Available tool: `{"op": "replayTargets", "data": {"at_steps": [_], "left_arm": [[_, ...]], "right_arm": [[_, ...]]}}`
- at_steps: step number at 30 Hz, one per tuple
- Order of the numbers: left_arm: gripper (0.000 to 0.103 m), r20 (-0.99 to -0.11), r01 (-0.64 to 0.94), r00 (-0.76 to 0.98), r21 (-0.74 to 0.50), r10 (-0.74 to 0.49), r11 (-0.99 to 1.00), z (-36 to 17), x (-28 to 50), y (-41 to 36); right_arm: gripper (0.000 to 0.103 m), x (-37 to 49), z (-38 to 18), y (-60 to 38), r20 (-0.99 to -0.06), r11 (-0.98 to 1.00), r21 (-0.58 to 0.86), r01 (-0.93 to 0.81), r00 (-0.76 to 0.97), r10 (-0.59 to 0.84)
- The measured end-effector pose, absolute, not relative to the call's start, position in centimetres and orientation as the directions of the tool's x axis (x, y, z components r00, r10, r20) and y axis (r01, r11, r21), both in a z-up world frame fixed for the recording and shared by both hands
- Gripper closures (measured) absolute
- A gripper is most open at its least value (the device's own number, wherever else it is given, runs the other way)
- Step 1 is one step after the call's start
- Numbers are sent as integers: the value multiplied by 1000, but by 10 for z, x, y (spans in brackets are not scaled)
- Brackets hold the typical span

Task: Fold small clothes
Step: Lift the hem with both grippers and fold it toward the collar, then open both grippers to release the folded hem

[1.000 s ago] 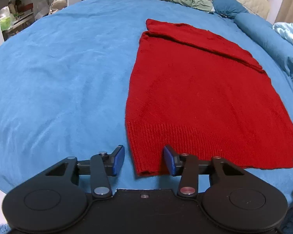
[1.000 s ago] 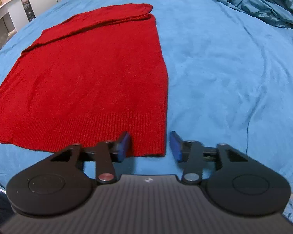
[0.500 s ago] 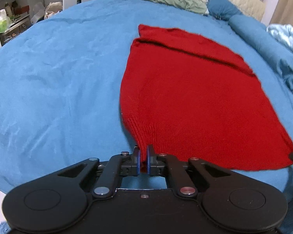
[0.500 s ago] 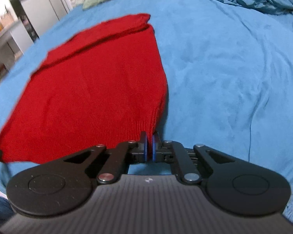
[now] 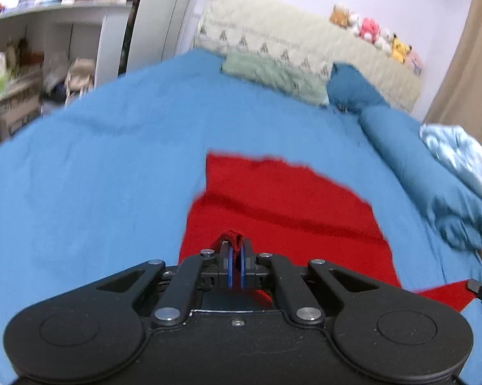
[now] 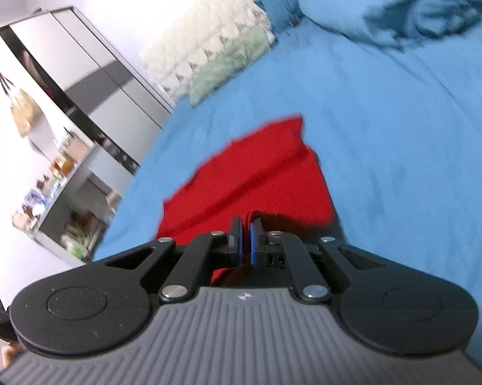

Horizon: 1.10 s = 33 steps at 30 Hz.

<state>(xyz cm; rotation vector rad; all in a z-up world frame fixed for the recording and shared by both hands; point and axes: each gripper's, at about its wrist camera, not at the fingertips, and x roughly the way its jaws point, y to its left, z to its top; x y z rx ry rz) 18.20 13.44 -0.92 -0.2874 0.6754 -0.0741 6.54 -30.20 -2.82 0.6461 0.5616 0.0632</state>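
Observation:
A red knit sweater (image 5: pixel 282 205) lies on the blue bedspread (image 5: pixel 96 166); it also shows in the right wrist view (image 6: pixel 257 173). My left gripper (image 5: pixel 235 256) is shut on the sweater's near left hem corner, a tuft of red knit poking above the pads. My right gripper (image 6: pixel 245 240) is shut on the near right hem corner. Both corners are lifted off the bed, and the near part of the sweater hangs below the grippers, hidden. The far part with the folded sleeve still lies flat.
A green pillow (image 5: pixel 273 77), a dark blue pillow (image 5: pixel 353 89) and a beige headboard (image 5: pixel 305 45) are at the far end. A bunched blue duvet (image 5: pixel 433 166) lies right. Shelves (image 5: pixel 22 73) and a wardrobe (image 6: pixel 90 73) stand left of the bed.
Both grippers closed on the hem corners, then lifted them up and forward over the sweater. The cameras now tilt up toward the headboard.

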Motion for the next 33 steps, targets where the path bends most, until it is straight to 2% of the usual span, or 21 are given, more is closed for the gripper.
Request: {"op": "replayTargets", "data": {"at_steps": [4,9,12,18,20,25,29,31,32,33], "left_arm": [[99,-553,-15,823,-249,-130,968,15,256,125],[99,-527,-58,847,-230,-74,971,6,361,117],[99,-548,-99,834,-268,-67,958,-25,422,120],[99,-618,-133,784,-267,-63,955,-98,507,114],[99,-619,-139,782,-278,-67,950,-103,521,117],[99,-633,-145,774,-213,-23,966,-93,550,113],[98,-670,-158,742,-168,5,973,-107,572,103],[91,-666,-145,745,-182,-14,973,-114,574,101],[73,-664,-144,748,-170,-5,975,-114,572,100],[48,-657,-142,754,-158,3,977,-111,568,99]], "right_arm": [[83,138,10,-303,-447,873,481,83,880,162],[83,248,22,-317,-443,877,470,100,886,136],[83,317,3,-322,-472,878,457,141,876,105],[83,417,-83,-336,-557,836,490,248,827,81],[83,433,-100,-339,-572,826,494,270,817,75],[83,461,-105,-348,-573,812,510,283,816,76],[83,488,-108,-341,-619,844,449,293,783,58],[79,493,-114,-337,-619,852,437,290,784,51],[69,500,-111,-333,-619,851,430,301,784,36],[57,499,-109,-330,-612,857,423,295,791,29]]}}
